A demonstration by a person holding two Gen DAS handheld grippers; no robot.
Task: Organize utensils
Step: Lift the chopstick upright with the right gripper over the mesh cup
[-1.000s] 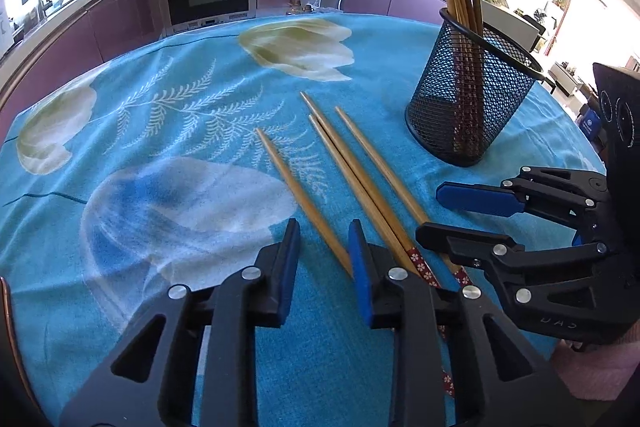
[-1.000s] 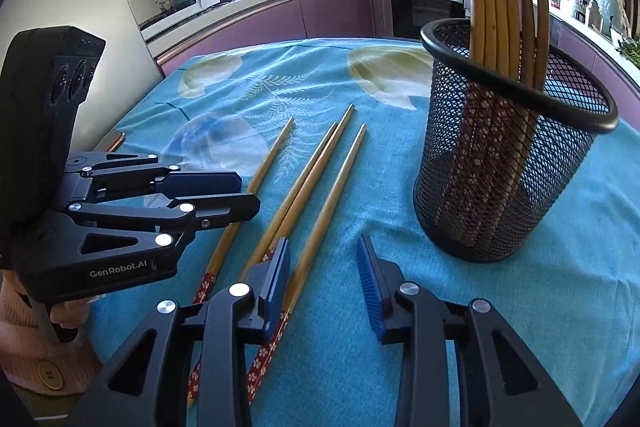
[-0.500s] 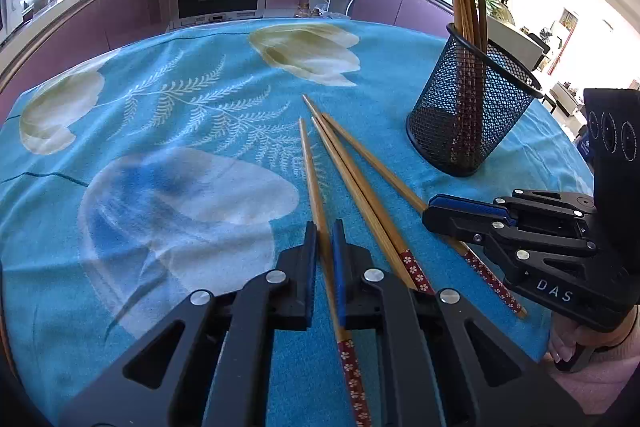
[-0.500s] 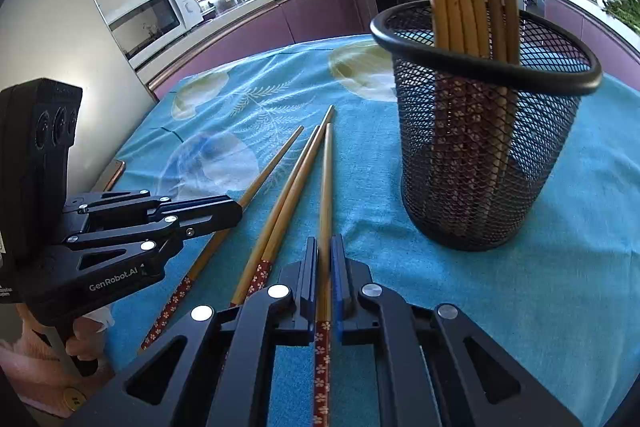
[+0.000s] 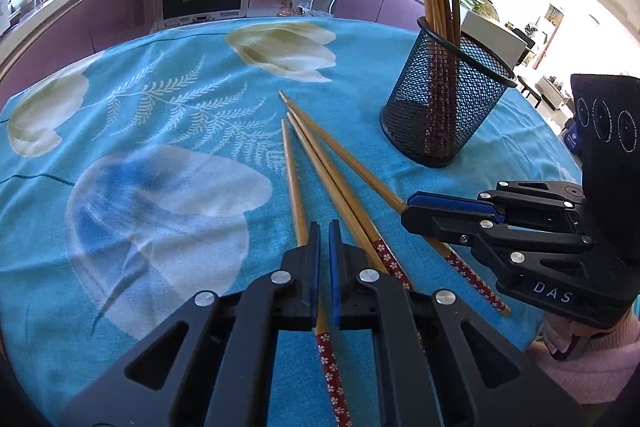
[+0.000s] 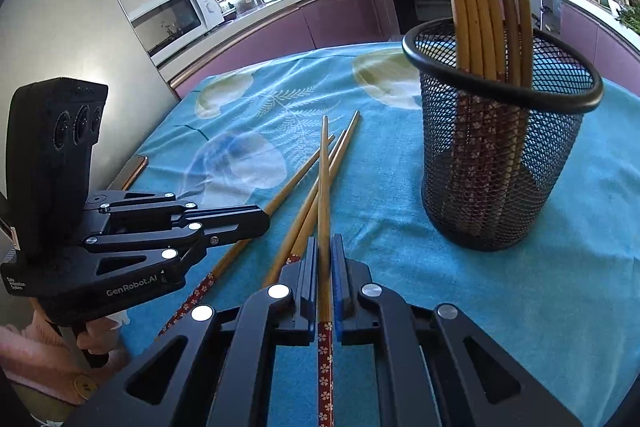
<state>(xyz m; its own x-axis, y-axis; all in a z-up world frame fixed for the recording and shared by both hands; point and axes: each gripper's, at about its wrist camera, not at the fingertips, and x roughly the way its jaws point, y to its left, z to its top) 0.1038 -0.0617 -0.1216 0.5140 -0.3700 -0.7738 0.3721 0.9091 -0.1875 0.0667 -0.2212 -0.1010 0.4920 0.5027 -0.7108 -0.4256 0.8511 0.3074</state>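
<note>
From the left wrist, the left gripper (image 5: 322,247) is clamped on one bamboo chopstick (image 5: 294,183) lying on the teal floral tablecloth (image 5: 160,107); open cloth spreads leftward. From the right wrist, the right gripper (image 6: 325,267) pinches another chopstick (image 6: 323,187), its tip raised, beside the black mesh holder (image 6: 500,163) bristling with chopsticks.

Loose chopsticks (image 5: 320,171) on the cloth or gripped: four. Two are clamped, one per gripper; two lie free. Mesh holders (image 5: 444,107): one. Chopsticks standing in the holder (image 6: 476,7): at least six, exact count not determinable where the shafts overlap. Handheld grippers: two, left gripper (image 5: 322,239) and right gripper (image 6: 325,251).
</note>
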